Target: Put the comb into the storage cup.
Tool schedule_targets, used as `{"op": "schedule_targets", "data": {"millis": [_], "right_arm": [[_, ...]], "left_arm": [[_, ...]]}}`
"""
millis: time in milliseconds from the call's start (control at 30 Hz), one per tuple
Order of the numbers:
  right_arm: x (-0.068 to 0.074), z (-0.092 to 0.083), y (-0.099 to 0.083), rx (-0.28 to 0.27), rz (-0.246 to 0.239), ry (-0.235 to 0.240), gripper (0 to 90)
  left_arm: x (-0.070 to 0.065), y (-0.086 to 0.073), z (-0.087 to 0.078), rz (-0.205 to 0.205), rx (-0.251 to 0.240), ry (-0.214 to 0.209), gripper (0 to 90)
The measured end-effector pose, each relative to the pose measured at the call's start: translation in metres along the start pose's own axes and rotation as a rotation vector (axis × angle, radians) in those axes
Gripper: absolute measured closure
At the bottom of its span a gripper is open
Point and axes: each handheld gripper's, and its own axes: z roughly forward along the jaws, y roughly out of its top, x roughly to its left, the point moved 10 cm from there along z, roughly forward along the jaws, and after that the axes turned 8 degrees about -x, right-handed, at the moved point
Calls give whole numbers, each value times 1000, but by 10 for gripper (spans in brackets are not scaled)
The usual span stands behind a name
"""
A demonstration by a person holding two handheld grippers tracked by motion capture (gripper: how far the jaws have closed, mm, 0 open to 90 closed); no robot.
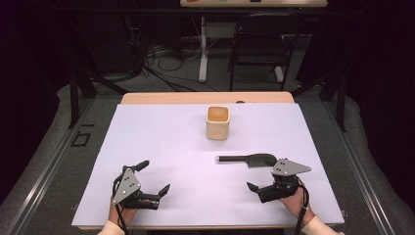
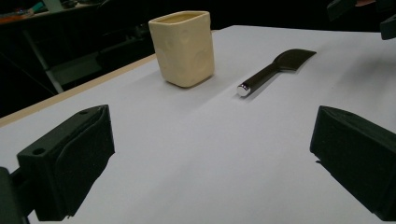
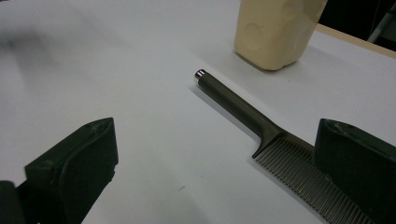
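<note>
Resting flat on the white table sheet (image 1: 161, 147), right of centre, a dark comb (image 1: 247, 159) lies with its handle pointing left and its toothed end to the right. The right gripper (image 1: 264, 185) sits just near of the toothed end, held in a hand (image 1: 293, 201) at the near right edge; its jaws are spread wide and grasp nothing. In the right gripper view the comb (image 3: 261, 133) runs between the jaws, its teeth passing close beside one of them; contact cannot be confirmed. A cream square cup (image 1: 217, 122) stands upright farther back, beyond the comb's handle and apart from it. The left gripper (image 1: 152, 177) rests at the near left, well apart from the comb, jaws released and empty. In the left gripper view the cup (image 2: 183, 46) and comb (image 2: 275, 70) appear beyond its jaws.
</note>
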Motion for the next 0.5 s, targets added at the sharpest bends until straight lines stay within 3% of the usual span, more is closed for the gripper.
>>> {"op": "schedule_targets", "data": {"millis": [500], "right_arm": [[3, 25, 19, -17, -28, 23, 0]], "left_arm": [[0, 0, -1, -5, -1, 0, 0]]}}
